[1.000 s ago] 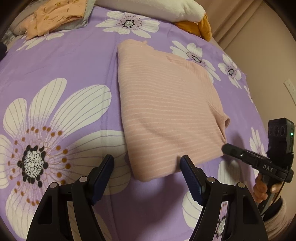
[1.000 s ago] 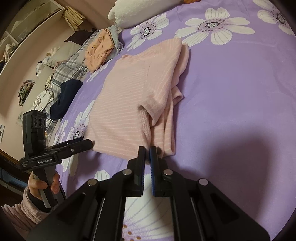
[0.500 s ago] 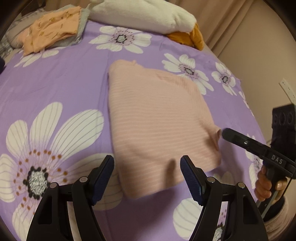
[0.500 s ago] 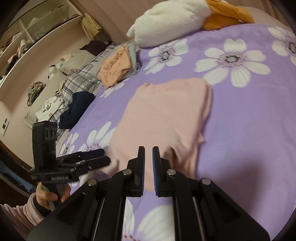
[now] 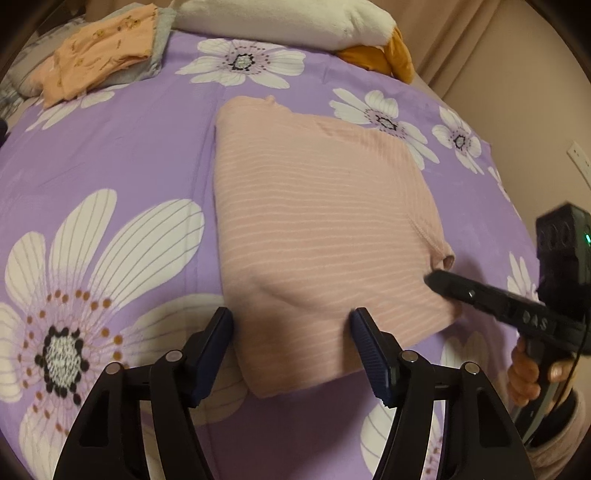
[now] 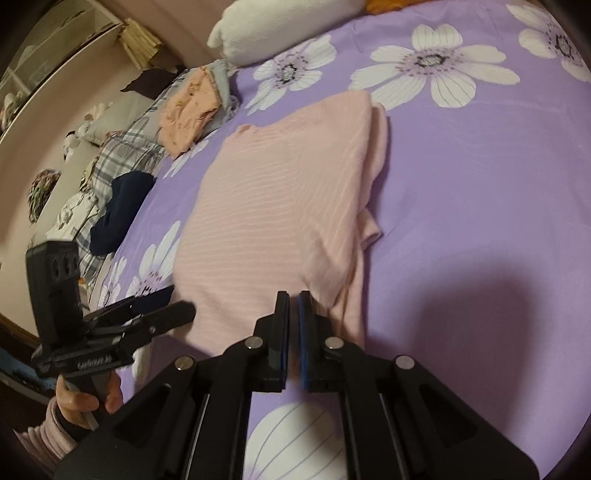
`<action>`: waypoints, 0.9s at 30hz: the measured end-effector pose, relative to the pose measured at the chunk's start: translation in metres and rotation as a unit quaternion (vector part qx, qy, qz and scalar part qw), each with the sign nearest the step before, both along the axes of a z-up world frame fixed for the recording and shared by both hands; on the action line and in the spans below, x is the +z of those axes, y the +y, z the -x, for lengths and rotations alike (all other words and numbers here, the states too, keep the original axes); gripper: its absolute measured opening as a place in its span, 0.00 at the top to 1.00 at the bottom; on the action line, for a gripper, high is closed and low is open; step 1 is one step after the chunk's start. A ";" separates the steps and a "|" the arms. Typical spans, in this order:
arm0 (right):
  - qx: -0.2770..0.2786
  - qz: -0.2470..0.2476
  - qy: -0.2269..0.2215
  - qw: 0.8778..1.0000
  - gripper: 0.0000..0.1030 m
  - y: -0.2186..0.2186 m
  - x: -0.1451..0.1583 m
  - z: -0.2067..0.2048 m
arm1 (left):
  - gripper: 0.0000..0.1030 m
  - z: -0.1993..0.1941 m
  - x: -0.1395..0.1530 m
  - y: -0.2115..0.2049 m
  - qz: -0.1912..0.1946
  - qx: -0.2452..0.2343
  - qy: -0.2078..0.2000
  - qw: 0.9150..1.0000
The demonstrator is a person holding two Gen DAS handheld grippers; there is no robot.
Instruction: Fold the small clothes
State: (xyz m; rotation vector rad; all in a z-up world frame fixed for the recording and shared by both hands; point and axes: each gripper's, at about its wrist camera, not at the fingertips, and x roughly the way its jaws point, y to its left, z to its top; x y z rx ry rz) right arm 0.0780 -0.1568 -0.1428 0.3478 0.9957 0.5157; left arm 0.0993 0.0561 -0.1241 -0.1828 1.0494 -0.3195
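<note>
A pink striped top [image 5: 317,221] lies folded on the purple flowered bed cover [image 5: 122,147]. It also shows in the right wrist view [image 6: 273,206]. My left gripper [image 5: 291,328] is open, its jaws straddling the top's near left corner, just above the cloth. It appears in the right wrist view [image 6: 162,306] at the top's left near edge. My right gripper [image 6: 294,306] is shut and empty, its tips at the top's near right edge. It appears in the left wrist view [image 5: 439,282] over the near right corner.
A folded orange garment on grey cloth [image 5: 99,55] lies at the far left of the bed. A white pillow [image 5: 280,18] and an orange cushion [image 5: 380,55] lie at the head. Plaid and dark clothes [image 6: 118,206] lie along the left side.
Both grippers pulled back and up, then came forward again to the top's near edge. The top has not moved. The jaws are as they were.
</note>
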 end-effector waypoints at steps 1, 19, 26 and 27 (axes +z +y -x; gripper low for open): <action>0.003 0.004 -0.004 1.000 0.90 0.001 0.002 0.007 | 0.36 0.003 0.001 0.001 0.001 0.004 0.001 1.000; -0.029 0.170 -0.125 0.977 0.04 0.003 0.096 0.087 | 0.04 0.074 0.092 -0.015 -0.072 0.050 -0.078 0.993; -0.050 0.201 -0.137 0.969 0.00 0.010 0.117 0.104 | 0.03 0.089 0.103 -0.011 -0.081 0.081 -0.055 0.992; -0.052 0.203 -0.136 0.968 0.00 0.011 0.118 0.107 | 0.03 0.091 0.105 -0.011 -0.080 0.082 -0.053 0.992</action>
